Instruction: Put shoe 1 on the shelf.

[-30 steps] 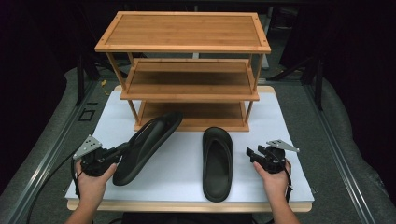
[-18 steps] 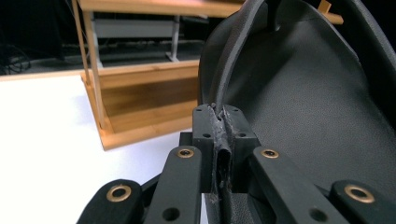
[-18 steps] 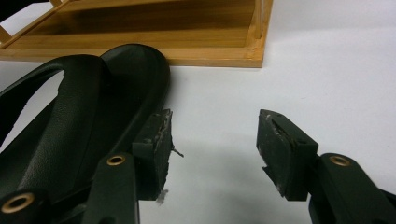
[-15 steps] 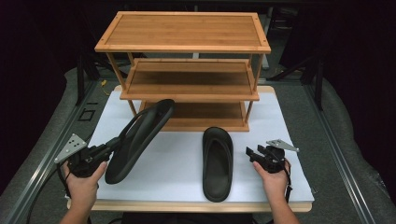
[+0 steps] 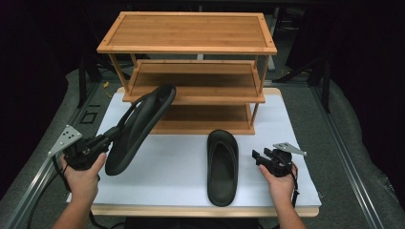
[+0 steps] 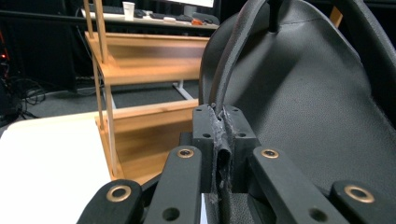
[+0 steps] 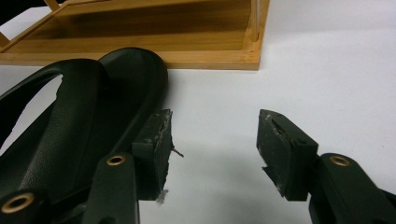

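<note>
Pinching only the thin strap of a black flip-flop (image 5: 138, 129), the left gripper (image 5: 102, 143) has its jaws pressed together on that strap, clear in the left gripper view, where the strap (image 6: 222, 140) is squeezed between the pads. The sandal hangs tilted off the white board (image 5: 167, 191), toe end up near the wooden shoe rack (image 5: 191, 47), just in front of the middle shelf (image 5: 191, 90). Risk one: the strap is soft and narrow, so the sandal could pivot or slip out and drop back on the board, likely if the hand swings quickly. Risk two: the toe end sits close to the middle shelf edge and the left post (image 5: 117, 71); a push forward at this tilt could knock the rack or jam the sole against the shelf lip instead of sliding in flat. Farther right, the second flip-flop (image 5: 222, 167) lies flat on the board, in front of the rack's bottom shelf. The right gripper (image 5: 260, 157) rests just beside it, jaws spread and empty, with the left jaw next to the sandal's rim in the right gripper view (image 7: 210, 140). Risk three: a sideways nudge from that jaw could shove the sandal askew before any grip.
</note>
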{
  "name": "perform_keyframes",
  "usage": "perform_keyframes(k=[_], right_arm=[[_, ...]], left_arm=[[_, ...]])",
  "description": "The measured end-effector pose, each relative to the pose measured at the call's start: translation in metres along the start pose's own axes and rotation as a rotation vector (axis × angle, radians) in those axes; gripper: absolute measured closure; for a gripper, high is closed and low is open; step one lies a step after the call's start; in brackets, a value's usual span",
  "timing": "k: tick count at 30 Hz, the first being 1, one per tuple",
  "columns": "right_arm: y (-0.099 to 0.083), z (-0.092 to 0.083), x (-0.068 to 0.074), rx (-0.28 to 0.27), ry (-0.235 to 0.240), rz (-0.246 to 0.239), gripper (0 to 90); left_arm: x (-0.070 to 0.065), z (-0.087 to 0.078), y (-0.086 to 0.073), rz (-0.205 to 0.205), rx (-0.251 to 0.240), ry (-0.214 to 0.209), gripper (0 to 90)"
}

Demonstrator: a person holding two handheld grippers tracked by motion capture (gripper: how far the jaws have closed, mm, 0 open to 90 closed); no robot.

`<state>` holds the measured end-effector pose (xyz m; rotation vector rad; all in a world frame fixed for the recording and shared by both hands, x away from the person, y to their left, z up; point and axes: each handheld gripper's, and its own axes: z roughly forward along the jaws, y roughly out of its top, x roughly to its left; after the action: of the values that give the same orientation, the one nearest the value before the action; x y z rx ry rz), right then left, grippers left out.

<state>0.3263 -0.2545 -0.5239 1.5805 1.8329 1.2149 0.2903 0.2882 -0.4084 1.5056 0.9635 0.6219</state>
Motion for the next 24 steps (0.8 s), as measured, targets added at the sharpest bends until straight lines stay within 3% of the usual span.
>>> perform_keyframes(k=[24], right_arm=[[0.0, -0.001, -0.001, -0.007, 0.01, 0.003, 45.2]], left_arm=[[0.006, 0.085, 0.04, -0.03, -0.036, 0.048, 85.0]])
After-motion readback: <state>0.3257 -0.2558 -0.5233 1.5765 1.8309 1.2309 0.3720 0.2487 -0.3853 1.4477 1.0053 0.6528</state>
